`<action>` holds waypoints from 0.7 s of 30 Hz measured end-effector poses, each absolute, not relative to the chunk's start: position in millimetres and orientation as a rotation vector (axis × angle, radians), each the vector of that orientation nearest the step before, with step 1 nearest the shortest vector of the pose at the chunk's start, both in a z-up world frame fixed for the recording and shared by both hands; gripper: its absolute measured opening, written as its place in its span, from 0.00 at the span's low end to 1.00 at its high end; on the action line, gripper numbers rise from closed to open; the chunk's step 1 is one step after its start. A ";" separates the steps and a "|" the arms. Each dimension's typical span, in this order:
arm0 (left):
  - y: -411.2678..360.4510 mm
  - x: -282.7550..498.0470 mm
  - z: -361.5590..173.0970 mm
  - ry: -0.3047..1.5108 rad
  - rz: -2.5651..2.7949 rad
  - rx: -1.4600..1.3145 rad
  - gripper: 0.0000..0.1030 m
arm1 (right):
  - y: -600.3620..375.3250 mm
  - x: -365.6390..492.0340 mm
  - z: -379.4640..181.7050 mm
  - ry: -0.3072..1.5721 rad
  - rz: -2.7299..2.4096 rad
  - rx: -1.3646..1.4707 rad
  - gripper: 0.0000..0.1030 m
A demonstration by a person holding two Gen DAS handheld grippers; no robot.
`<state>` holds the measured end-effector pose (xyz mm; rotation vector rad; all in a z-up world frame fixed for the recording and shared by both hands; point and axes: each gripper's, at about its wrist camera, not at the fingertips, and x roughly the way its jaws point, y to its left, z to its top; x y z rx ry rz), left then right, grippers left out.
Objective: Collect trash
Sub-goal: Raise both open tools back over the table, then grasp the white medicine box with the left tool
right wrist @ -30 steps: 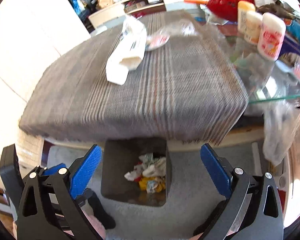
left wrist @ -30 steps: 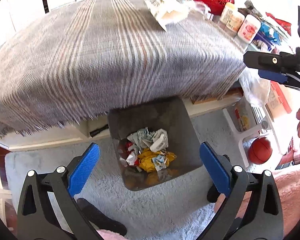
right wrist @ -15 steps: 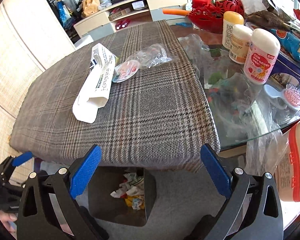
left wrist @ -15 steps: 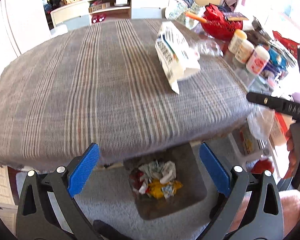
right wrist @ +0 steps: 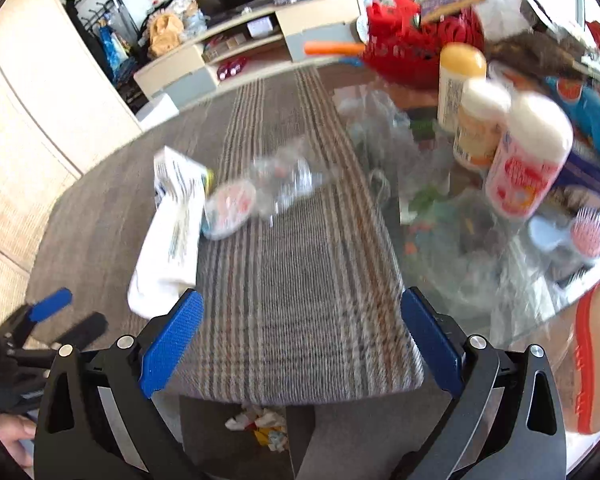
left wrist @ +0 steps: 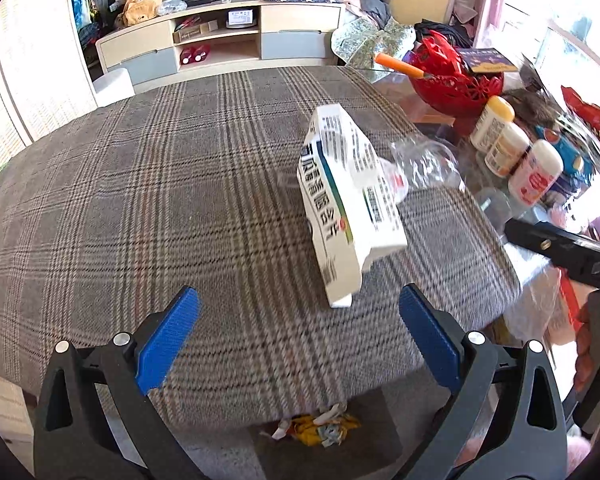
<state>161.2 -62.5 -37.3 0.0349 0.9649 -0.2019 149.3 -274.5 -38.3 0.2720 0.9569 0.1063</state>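
A white printed carton lies on the plaid tablecloth, with a crumpled clear plastic wrapper and a round foil lid beside it. Below the table's front edge, crumpled trash fills a dark bin. My left gripper hangs open over the cloth's near edge, short of the carton. Just as open and empty, my right gripper sits at the cloth's front edge, with the carton to its left.
On the glass to the right stand three white bottles, a red basket, snack packets and a hairbrush. A TV cabinet stands behind the table. A hand holds the other gripper.
Both grippers have risen from looking down into the bin to looking across the tabletop. The carton and wrapper are now nearer; the bin has slid mostly under the table edge.
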 end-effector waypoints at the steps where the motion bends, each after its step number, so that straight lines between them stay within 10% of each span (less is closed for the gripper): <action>1: -65.5 169.6 -37.2 0.968 -0.198 0.024 0.92 | -275.7 153.8 -30.6 0.940 0.101 0.264 0.97; 21: -109.2 251.5 -93.6 1.082 -0.204 0.006 0.88 | -274.8 237.0 -28.8 0.940 0.126 0.237 0.97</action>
